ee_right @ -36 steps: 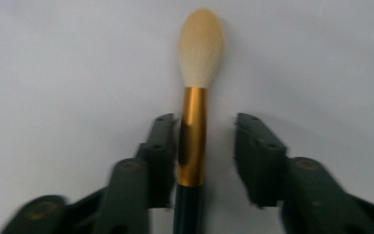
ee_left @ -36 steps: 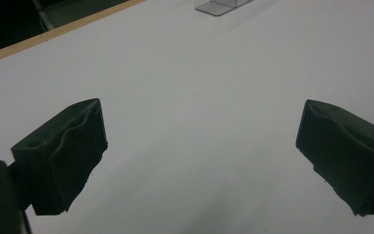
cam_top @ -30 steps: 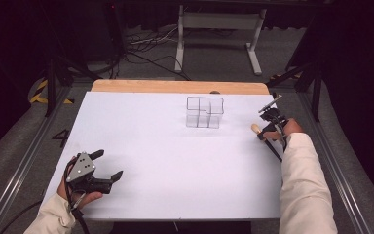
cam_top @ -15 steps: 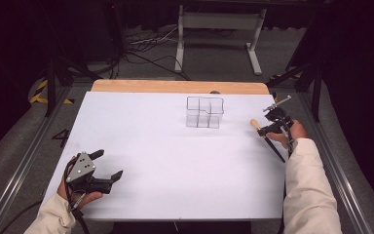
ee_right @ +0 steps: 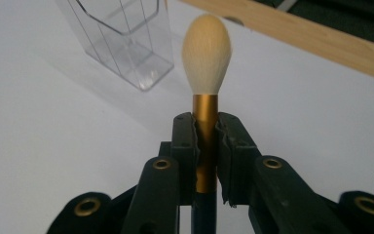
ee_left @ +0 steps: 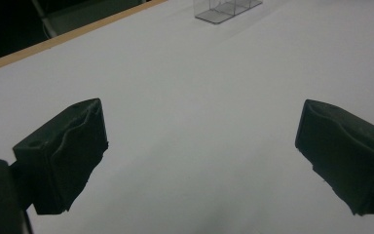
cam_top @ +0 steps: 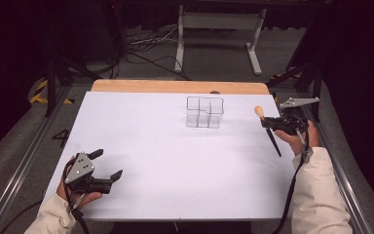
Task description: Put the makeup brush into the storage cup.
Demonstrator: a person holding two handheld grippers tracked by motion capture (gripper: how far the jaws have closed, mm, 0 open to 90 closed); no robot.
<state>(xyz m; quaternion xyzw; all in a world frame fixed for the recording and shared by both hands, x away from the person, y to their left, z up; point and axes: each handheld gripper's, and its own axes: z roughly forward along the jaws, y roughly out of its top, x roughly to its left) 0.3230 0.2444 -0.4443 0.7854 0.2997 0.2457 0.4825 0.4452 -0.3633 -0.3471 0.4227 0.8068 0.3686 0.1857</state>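
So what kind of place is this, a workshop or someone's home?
Most likely a lab or recording studio, not a home. A bare white table sits in a metal rail frame, with cables across the dark floor. The person works with handheld grippers: the right gripper holds a makeup brush.

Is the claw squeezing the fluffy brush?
Touching. In the right gripper view the right claw clamps both pads against the brush at its gold collar.

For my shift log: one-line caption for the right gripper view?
Right gripper clamps a makeup brush by its gold ferrule, bristles up, near a clear organizer.
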